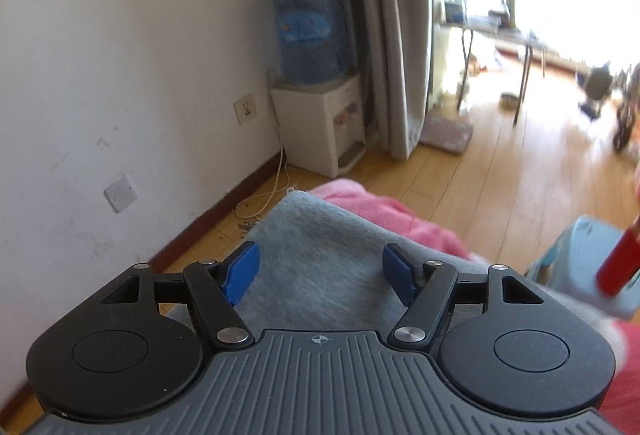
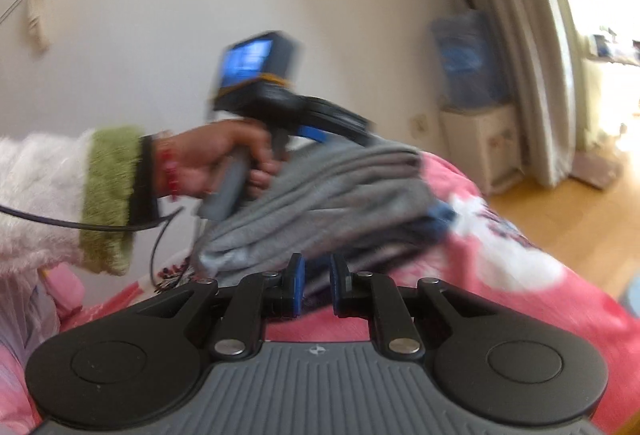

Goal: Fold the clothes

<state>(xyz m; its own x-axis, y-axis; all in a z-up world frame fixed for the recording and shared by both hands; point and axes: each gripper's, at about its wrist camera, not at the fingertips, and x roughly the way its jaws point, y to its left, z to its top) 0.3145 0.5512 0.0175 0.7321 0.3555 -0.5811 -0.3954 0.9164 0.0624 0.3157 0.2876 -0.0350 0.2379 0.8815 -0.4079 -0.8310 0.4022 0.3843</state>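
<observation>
Only my right view showed the hand (image 2: pixel 224 163) gripping the left gripper (image 1: pixel 320 275), fingers wide and empty over the folded grey garment (image 1: pixel 320 255) on the pink bed (image 2: pixel 500 275). My right gripper (image 2: pixel 317 285) was nearly closed, empty, near the garment's edge.

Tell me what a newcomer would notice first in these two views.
First, the grey garment, folded in thick layers on the pink blanket, with the left gripper over it, jaws wide open. Next, in the right wrist view, the hand holding that gripper's handle, in a fuzzy white sleeve with a green cuff. Then the blue water bottle on its white dispenser by the curtain.
</observation>
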